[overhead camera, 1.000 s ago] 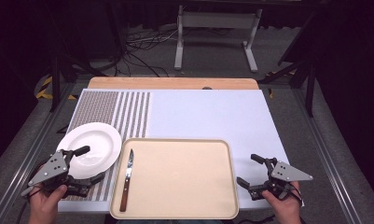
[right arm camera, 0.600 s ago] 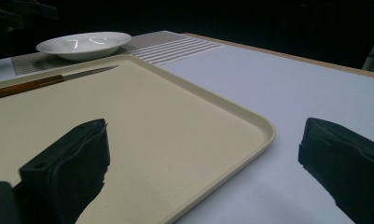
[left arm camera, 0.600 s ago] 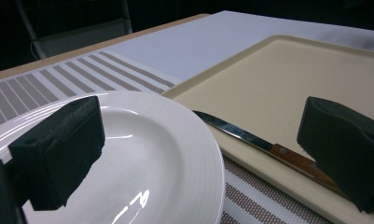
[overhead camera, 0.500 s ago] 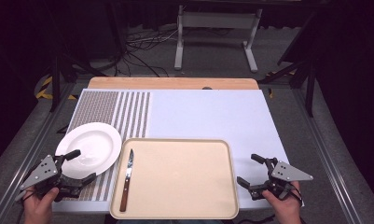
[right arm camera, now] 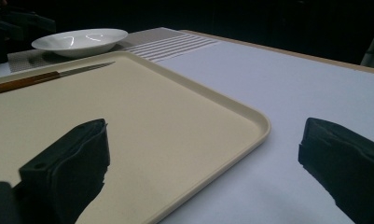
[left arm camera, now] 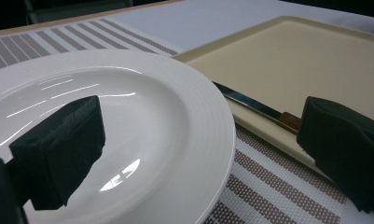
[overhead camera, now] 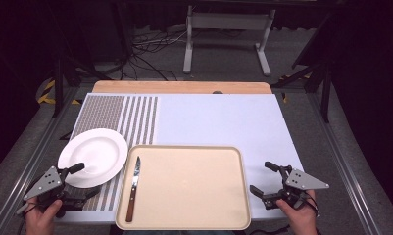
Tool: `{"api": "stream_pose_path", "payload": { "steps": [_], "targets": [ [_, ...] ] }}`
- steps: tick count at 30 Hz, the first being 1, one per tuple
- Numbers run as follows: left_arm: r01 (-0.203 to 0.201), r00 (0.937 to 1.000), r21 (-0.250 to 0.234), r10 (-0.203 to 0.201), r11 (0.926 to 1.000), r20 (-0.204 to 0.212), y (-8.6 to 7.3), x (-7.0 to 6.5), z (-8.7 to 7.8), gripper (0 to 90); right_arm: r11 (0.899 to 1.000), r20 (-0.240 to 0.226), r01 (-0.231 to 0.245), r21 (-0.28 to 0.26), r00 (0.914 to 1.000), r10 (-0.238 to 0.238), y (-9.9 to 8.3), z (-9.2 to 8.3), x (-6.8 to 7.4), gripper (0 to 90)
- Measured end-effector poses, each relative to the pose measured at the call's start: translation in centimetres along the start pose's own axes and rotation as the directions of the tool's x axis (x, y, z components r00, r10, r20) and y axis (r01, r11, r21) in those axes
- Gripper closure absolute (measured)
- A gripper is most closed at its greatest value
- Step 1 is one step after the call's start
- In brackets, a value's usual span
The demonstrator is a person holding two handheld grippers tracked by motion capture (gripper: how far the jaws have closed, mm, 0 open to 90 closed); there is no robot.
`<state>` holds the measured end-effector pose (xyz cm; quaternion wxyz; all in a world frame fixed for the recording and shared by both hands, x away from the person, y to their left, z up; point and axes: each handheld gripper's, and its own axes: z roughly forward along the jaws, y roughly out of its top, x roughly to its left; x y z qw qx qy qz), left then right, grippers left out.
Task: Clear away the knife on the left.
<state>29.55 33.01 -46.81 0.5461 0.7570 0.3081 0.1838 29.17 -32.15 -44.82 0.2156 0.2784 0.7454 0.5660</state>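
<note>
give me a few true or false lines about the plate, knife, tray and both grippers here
1. The knife lies in the tray, along its left side. True.
2. The plate sits in the tray. False: it rests on the striped mat, left of the tray.
3. The left gripper is open at the plate's near rim. True.
4. The right gripper is shut on the knife. False: it is open and empty, right of the tray.

I see the bench [overhead camera: 223, 117] bearing a striped placemat [overhead camera: 120, 115] at nine o'clock, a beige tray [overhead camera: 194, 188] at six.
</note>
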Motion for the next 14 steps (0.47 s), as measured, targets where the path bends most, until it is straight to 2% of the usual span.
{"api": "stream_pose_path", "payload": {
  "steps": [4, 7, 14],
  "targets": [
    [0.004, 1.0, 0.009, -0.004, 1.0, -0.001, 0.01, 0.0, -0.03, 2.2, 1.0, 0.001, 0.001, 0.002, 1.0, -0.001, -0.01, 0.05, -0.01, 2.4],
    [0.004, 0.9999, -0.002, -0.004, 1.0, -0.011, 0.1, -0.09, -0.17, 2.3, 1.0, 0.001, 0.001, 0.003, 1.0, -0.001, 0.01, 0.03, 0.01, 2.4],
    [0.012, 0.9999, -0.024, -0.012, 0.9996, -0.001, 0.25, -0.16, -0.36, 2.2, 1.0, 0.004, 0.004, 0.004, 1.0, -0.004, 0.03, 0.05, 0.03, 2.4]
  ]
}}
